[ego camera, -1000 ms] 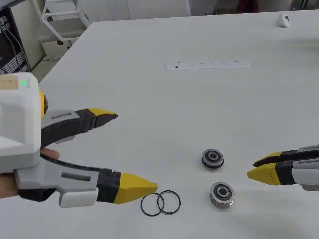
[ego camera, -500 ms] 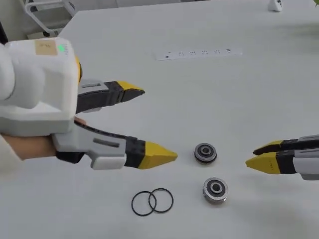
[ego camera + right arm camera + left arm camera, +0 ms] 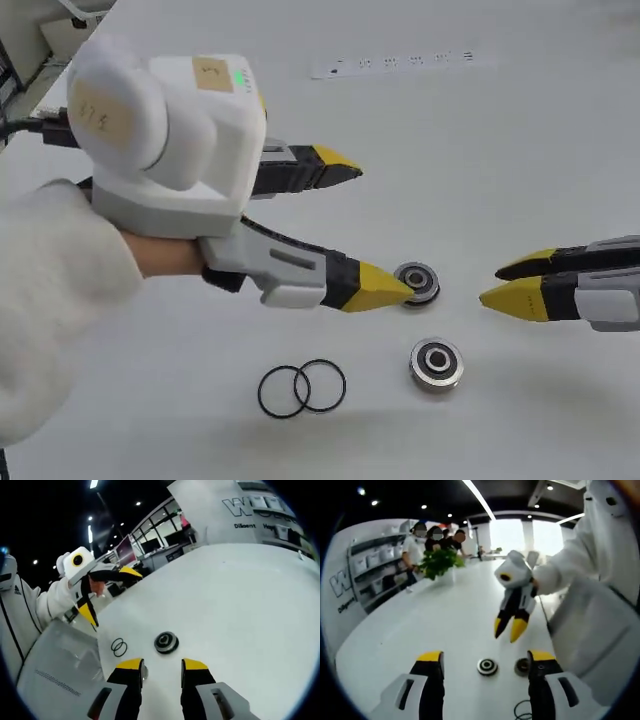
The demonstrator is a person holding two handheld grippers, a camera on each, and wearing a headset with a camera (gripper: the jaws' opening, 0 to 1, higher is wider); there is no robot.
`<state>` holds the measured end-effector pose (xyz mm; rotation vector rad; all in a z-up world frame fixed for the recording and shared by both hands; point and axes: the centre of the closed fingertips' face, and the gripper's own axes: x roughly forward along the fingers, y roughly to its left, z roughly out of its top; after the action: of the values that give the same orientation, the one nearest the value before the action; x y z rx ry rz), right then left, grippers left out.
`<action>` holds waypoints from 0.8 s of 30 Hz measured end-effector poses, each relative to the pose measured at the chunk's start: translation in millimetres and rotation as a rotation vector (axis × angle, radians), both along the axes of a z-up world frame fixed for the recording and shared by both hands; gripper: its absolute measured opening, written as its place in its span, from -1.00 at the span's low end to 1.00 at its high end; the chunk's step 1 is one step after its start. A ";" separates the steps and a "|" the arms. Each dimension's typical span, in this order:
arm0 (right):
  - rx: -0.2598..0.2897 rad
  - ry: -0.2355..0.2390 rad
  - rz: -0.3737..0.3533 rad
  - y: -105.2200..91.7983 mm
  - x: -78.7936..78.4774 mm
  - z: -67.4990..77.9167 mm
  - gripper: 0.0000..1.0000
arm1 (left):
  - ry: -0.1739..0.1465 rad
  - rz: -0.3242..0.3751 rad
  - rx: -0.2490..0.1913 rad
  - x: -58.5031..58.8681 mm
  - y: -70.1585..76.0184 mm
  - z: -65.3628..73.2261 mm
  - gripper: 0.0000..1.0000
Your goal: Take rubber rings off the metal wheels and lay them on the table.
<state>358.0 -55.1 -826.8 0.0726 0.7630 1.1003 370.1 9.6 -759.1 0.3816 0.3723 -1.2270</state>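
Observation:
Two small metal wheels lie on the white table (image 3: 520, 150). The farther wheel (image 3: 419, 282) (image 3: 487, 666) (image 3: 166, 642) looks dark around its rim. The nearer wheel (image 3: 437, 363) (image 3: 522, 666) looks silvery. Two thin black rubber rings (image 3: 302, 388) (image 3: 119, 647) lie overlapped on the table to their left. My left gripper (image 3: 378, 232) (image 3: 485, 656) is wide open, its lower yellow tip right beside the farther wheel. The right gripper (image 3: 492, 283) (image 3: 162, 664) hovers to the right of the wheels. Its jaws stand slightly apart with nothing between them.
A white power strip (image 3: 405, 63) lies farther back on the table. At the table's far end stands a green plant (image 3: 440, 562), with people (image 3: 437, 535) behind it. My white sleeve (image 3: 50, 300) fills the left foreground.
My left gripper has moved right and forward from beside the rings to the farther wheel. The right gripper has held its place. Wheels and rings lie as before.

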 end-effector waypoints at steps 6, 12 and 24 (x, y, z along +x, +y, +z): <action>-0.013 -0.012 0.042 7.3 6.9 -8.8 -0.47 | 0.060 -0.013 -0.005 5.7 -7.9 -19.1 0.27; -0.007 -0.028 0.066 14.7 14.9 -16.1 -0.47 | 0.057 -0.036 -0.007 11.5 -19.1 -32.9 0.15; -0.060 -0.112 0.153 24.0 15.7 -33.6 -0.53 | 0.086 -0.001 -0.040 15.8 -20.4 -60.3 -0.34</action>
<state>373.7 -31.1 -860.4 -0.0993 0.7087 1.2154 385.9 -10.8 -819.4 0.2949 0.4207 -1.2526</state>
